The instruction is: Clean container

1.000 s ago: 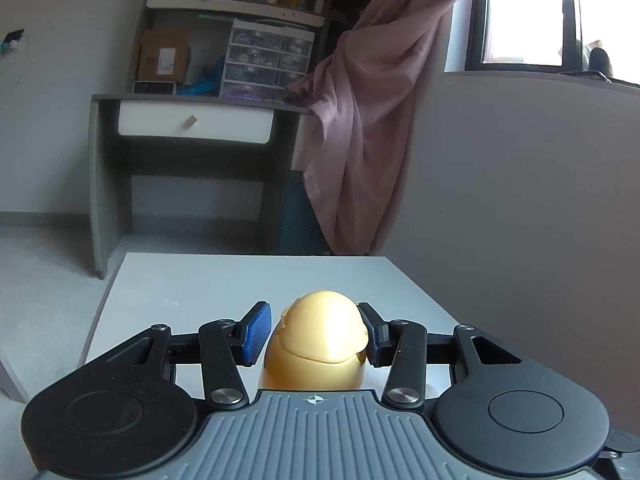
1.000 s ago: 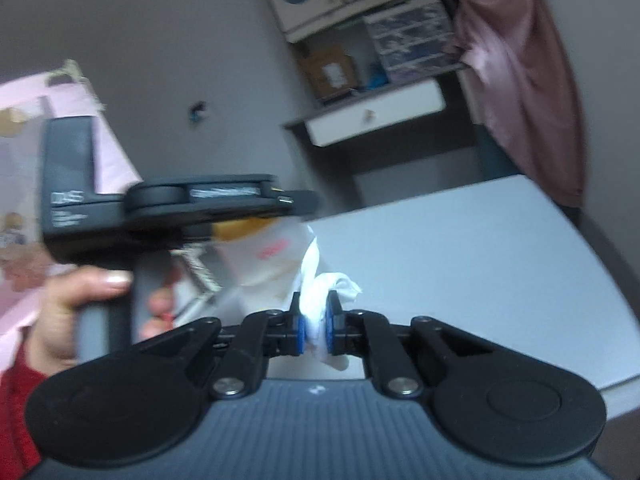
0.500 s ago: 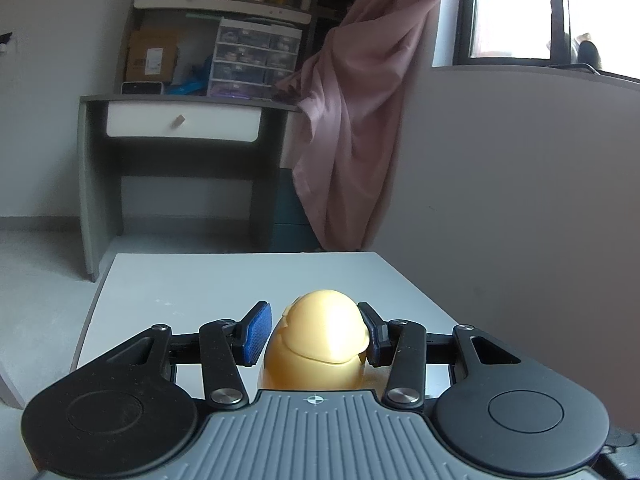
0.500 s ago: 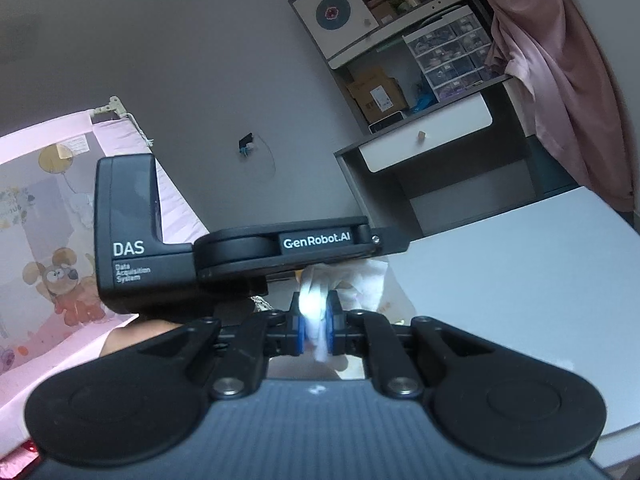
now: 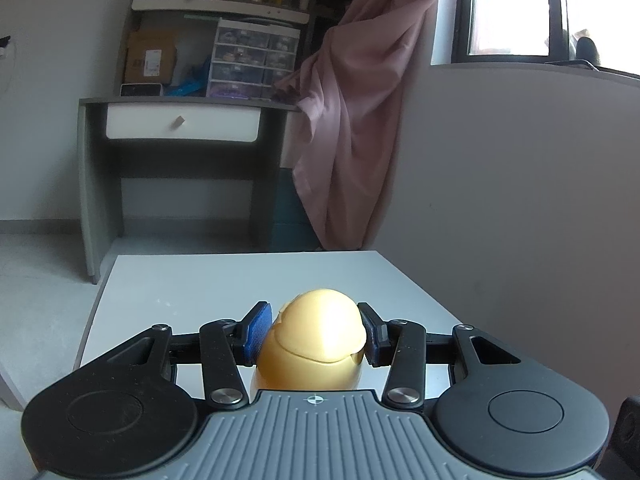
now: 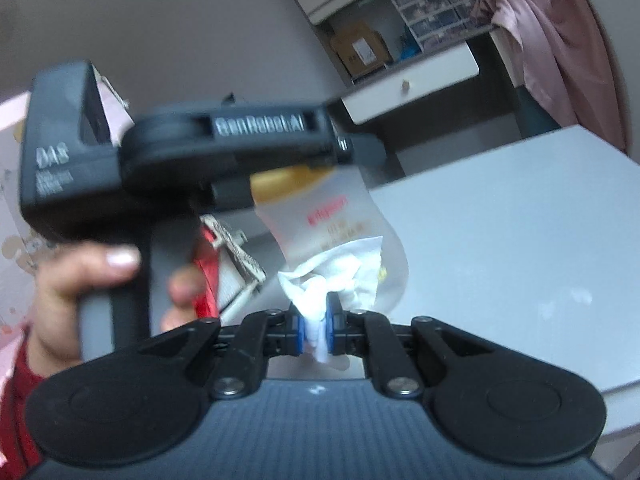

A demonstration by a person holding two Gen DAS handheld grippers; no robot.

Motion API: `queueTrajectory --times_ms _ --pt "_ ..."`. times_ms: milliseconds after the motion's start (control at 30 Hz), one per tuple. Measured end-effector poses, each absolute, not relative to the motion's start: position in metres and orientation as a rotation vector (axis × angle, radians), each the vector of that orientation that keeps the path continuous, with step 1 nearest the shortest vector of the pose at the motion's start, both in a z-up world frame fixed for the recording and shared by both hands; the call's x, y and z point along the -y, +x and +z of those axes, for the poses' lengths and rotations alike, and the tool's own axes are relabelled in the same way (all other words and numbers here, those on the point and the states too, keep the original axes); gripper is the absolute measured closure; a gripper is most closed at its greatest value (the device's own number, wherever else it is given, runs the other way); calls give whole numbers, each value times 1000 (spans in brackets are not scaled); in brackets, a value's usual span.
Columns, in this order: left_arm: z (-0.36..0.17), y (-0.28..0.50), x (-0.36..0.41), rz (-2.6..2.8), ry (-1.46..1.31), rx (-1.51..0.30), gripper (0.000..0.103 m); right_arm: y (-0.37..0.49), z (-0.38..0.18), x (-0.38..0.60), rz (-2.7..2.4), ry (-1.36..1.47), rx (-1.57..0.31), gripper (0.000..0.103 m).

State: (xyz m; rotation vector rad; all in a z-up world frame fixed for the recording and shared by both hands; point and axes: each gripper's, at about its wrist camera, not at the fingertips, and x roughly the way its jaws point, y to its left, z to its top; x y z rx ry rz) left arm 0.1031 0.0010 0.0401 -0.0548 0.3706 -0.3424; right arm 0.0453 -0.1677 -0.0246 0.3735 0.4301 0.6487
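Note:
My left gripper (image 5: 314, 338) is shut on the gold domed cap (image 5: 316, 340) of a container and holds it above the white table (image 5: 208, 280). In the right wrist view the container shows as a translucent bottle (image 6: 332, 220) with red print and a gold top, hanging below the left gripper's black body (image 6: 180, 160). My right gripper (image 6: 314, 330) is shut on a crumpled white tissue (image 6: 332, 276), which is pressed against the bottle's lower side. The view is blurred.
A grey desk with a white drawer (image 5: 180, 126) and shelves of boxes stands beyond the table. A pink curtain (image 5: 360, 120) hangs at the right by a window. The person's hand (image 6: 80, 280) grips the left handle.
The right gripper with the tissue has come down against the bottle's lower side. The left gripper has kept the bottle almost still.

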Motion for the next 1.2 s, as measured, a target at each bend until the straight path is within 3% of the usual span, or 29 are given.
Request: queueTrajectory --times_ms 500,900,1200 --pt "42 112 13 -327 -52 -377 57 35 10 172 671 366 -263 93" --pt "41 112 11 -327 -44 -375 57 48 -27 169 648 359 -423 92" --pt "40 111 13 -326 -39 -375 57 46 -23 168 634 349 -429 92"
